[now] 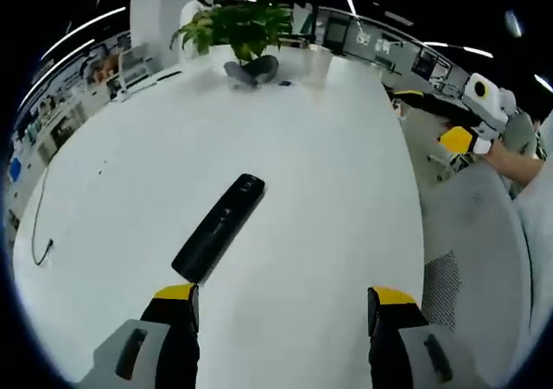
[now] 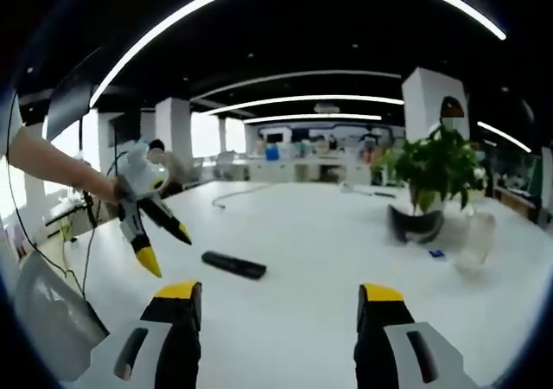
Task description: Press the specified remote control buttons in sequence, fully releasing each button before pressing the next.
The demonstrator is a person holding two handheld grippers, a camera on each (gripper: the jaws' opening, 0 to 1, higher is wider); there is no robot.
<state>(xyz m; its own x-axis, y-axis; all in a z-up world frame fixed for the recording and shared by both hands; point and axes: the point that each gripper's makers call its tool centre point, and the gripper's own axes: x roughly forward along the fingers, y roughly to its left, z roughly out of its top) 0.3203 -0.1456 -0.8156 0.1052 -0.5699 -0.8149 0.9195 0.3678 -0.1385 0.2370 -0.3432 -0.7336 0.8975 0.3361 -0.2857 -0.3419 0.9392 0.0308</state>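
Both grippers, left and right, hover jaws wide open, remote flat mid-worktop; risk: wide tips mash two buttons or skid it.

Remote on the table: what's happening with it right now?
A person holds a gripper in each hand over a white table. The black remote lies flat on it, untouched. The left gripper hovers just short of the remote, jaws open. The right gripper is also open and farther back. A potted plant stands at the far end. No button is being pressed.
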